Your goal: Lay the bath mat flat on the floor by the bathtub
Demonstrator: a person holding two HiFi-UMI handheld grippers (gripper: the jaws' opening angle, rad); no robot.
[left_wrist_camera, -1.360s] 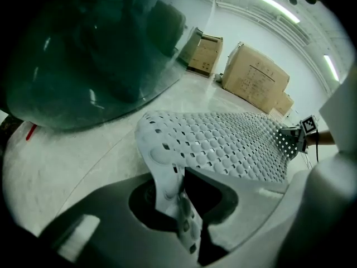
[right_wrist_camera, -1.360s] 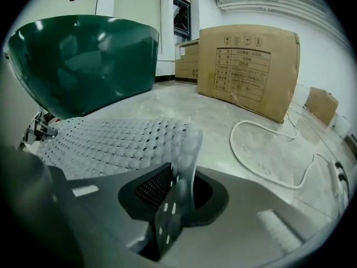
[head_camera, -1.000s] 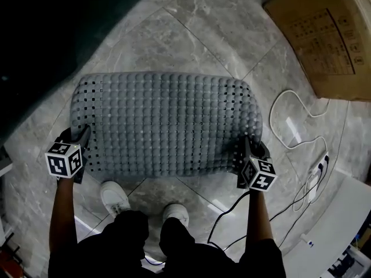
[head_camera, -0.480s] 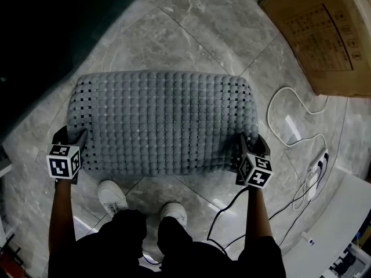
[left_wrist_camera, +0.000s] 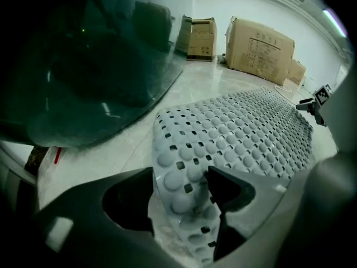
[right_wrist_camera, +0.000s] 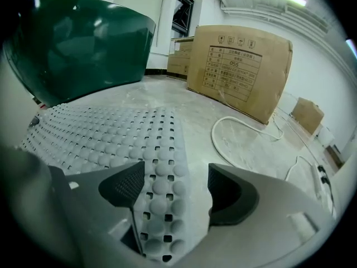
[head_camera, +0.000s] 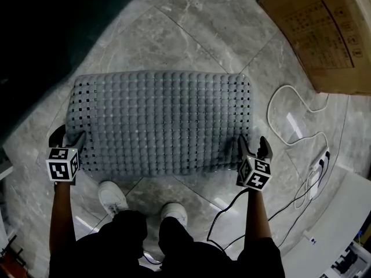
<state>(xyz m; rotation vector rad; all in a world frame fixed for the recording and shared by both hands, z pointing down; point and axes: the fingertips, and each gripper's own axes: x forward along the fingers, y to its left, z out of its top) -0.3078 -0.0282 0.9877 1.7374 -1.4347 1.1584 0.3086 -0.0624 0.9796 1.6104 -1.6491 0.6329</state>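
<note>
Bath mat (head_camera: 162, 120) lies on floor (head_camera: 191, 28) between bathtub (head_camera: 40, 33) and cardboard box (head_camera: 324, 33)

The cardboard box (right_wrist_camera: 240, 71) bears a printed label reading "055"; its other print is illegible.

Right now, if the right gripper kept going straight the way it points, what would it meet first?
The bath mat: its edge lies between the right gripper's fingers, which have just been opening and don't press it. Pointing downward, it would probably meet mat, then floor.
</note>
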